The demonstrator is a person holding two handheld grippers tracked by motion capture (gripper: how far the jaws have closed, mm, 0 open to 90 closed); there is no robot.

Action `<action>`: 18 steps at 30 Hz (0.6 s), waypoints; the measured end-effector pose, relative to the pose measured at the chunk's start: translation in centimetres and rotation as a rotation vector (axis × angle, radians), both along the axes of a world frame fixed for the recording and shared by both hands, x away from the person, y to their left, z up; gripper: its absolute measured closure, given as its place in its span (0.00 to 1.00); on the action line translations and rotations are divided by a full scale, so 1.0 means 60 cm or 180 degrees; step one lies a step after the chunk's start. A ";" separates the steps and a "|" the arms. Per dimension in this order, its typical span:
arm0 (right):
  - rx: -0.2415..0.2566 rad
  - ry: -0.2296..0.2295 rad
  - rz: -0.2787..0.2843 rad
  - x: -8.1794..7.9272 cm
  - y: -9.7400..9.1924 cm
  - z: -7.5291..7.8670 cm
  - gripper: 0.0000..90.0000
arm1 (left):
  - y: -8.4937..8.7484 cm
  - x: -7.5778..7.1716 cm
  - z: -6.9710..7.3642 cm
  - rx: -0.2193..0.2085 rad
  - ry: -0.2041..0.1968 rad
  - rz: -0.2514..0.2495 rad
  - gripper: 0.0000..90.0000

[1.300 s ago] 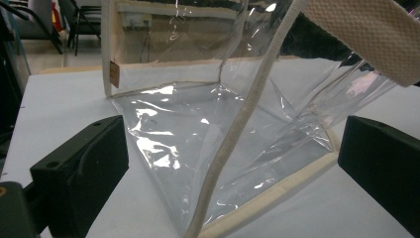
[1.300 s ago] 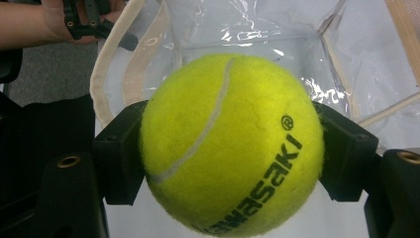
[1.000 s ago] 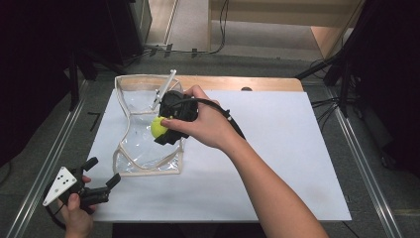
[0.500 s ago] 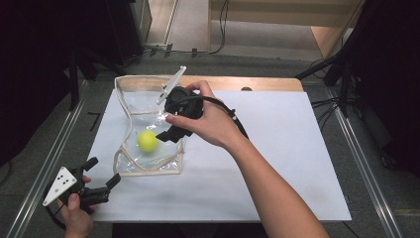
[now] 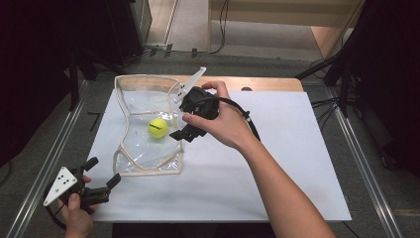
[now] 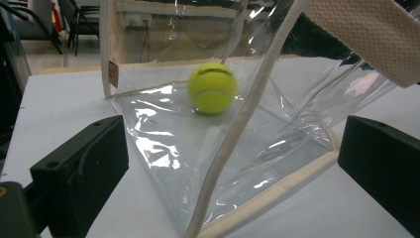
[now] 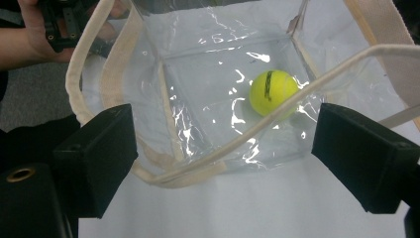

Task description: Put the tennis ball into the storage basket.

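The ball (image 5: 158,127) is lying loose inside the clear bag (image 5: 148,158) near the desk's (image 5: 277,163) far-left corner. The right hand-held gripper (image 5: 184,133), its jaws just opened and empty, is being held over the bag's rim; withdrawal is likely being called for next. The left hand-held gripper (image 5: 101,179) is being held open at the near-left corner.

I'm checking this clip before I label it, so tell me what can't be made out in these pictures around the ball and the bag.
- High view: the right gripper is partly covered by the hand holding it, so its jaw tips are hard to trace.
- Left gripper view: the clear bag runs past the top edge; its opening is cut off.
- Right gripper view: the black mark on the tennis ball is too small to read.
- High view: the left gripper is small; its jaw gap is unclear there.
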State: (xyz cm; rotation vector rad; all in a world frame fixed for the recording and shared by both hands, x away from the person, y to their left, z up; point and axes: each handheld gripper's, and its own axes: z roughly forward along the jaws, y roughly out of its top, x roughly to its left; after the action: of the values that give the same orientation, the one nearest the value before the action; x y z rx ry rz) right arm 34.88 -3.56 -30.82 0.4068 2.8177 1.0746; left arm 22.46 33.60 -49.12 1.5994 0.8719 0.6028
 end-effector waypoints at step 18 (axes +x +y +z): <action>0.0020 0.0021 -0.0200 -0.011 -0.053 -0.021 0.01 | -0.001 0.000 0.000 0.0010 -0.0002 0.0006 0.00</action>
State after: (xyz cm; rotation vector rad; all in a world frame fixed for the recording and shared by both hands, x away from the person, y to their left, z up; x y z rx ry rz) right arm 34.21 -6.77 -32.06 0.4967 2.7878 1.0720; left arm 22.46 33.53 -49.14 1.6013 0.8725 0.6061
